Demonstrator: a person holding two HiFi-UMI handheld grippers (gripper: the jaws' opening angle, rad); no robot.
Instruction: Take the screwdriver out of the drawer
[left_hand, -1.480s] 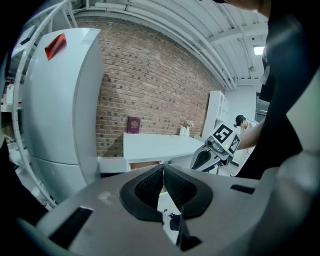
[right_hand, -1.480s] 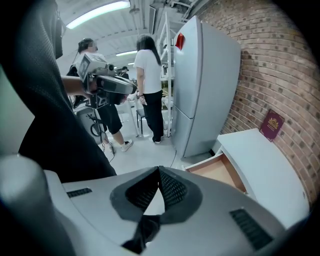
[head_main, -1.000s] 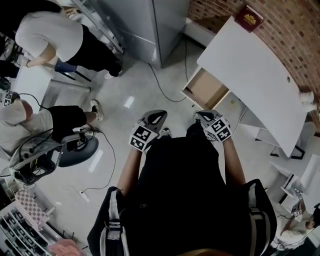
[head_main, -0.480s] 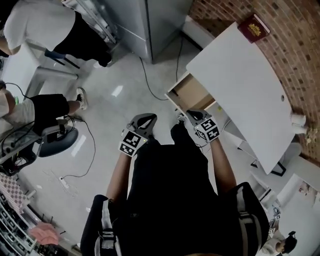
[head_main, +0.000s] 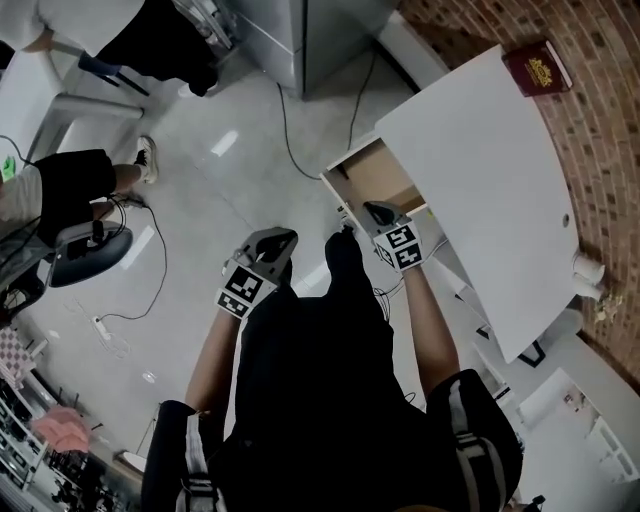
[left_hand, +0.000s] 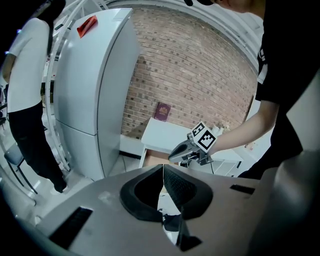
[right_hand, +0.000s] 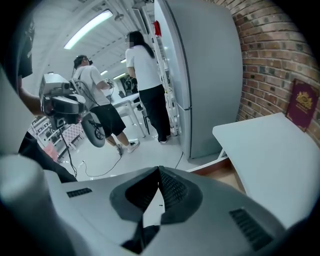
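White bench (head_main: 480, 170) against brick wall (head_main: 600, 150), drawer (head_main: 375, 180) open beneath its edge; screwdriver not discernible inside. Closed, empty right claw (head_main: 371, 210) at drawer front; closed, empty left claw (head_main: 283, 237) over floor (head_main: 230, 170) beside bench. On bench's far corner, red book (head_main: 537, 68).

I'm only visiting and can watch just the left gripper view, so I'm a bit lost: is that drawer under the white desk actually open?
Observer: Yes. From the head view the drawer is pulled out of the white desk, and its wooden inside shows.
Visitor: Can you spot the screwdriver in there?
Observer: No. The part of the inside seen from above looks bare, and the right hand-held gripper hovers over its near end.
Visitor: Is that one carrying anything?
Observer: No. The right gripper view shows its jaws together with nothing between them.
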